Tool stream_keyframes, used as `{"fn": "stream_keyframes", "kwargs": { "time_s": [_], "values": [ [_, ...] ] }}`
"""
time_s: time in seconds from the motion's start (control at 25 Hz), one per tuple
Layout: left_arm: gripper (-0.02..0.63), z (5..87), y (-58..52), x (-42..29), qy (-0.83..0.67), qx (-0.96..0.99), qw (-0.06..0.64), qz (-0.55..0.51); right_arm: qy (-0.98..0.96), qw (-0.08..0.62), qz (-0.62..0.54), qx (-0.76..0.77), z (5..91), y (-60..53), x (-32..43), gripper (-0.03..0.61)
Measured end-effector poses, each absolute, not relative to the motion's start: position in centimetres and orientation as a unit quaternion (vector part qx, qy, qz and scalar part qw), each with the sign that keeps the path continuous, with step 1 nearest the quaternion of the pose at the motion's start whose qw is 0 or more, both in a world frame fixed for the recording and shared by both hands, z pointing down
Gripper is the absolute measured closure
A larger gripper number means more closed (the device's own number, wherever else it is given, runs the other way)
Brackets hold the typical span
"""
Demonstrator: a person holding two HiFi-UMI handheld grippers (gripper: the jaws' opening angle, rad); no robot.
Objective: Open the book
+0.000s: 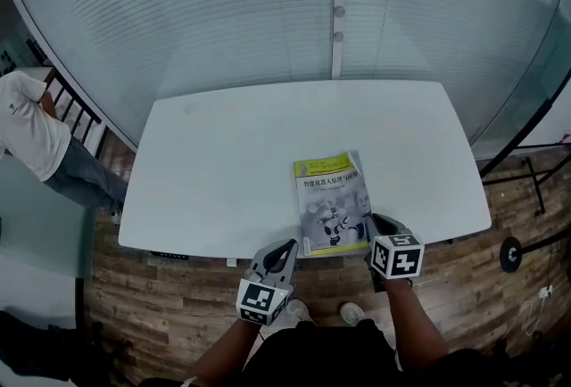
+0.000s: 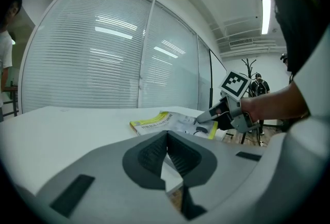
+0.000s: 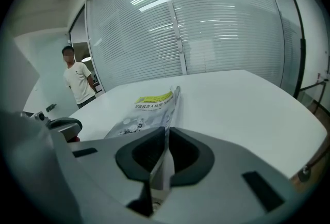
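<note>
Our right gripper (image 3: 167,132) has its jaws nearly closed on the near right edge of the cover (image 3: 164,152), a thin sheet pinched between the dark pads and standing on edge there. In the head view that gripper (image 1: 372,223), with its marker cube (image 1: 397,258) facing up, sits at the near right corner of the book (image 1: 330,198). The book lies flat on the white table (image 1: 214,162), right of centre and close to the near edge, with the yellow band of its cover at the far end and a grey picture below it. Our left gripper (image 2: 166,138) has its jaws together with nothing between them. We see it held off the table's near edge (image 1: 284,250), just left of the book and not touching it, and pointing toward the book (image 2: 165,122) and the right gripper (image 2: 206,116). Beyond the table stands a glass wall (image 1: 268,2) with blinds. A person (image 3: 77,81) in a white shirt stands to the left, on the wooden floor (image 1: 116,287).
</note>
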State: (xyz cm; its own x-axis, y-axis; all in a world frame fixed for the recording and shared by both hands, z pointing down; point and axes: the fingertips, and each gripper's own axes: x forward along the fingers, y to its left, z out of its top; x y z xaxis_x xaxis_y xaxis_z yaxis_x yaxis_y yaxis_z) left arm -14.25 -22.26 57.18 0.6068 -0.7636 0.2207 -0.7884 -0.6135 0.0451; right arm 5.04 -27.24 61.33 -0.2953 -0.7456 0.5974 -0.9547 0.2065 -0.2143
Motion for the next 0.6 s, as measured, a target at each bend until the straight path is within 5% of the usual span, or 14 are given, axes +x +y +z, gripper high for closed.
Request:
{"fn": "stream_keyframes", "kwargs": {
  "time_s": [0.6],
  "values": [
    [0.6,57.7,-21.5,-15.2,-0.438,0.89,0.084,0.091,-0.775,0.174,0.219,0.567,57.3,-27.1,3.0,0.551]
  ]
}}
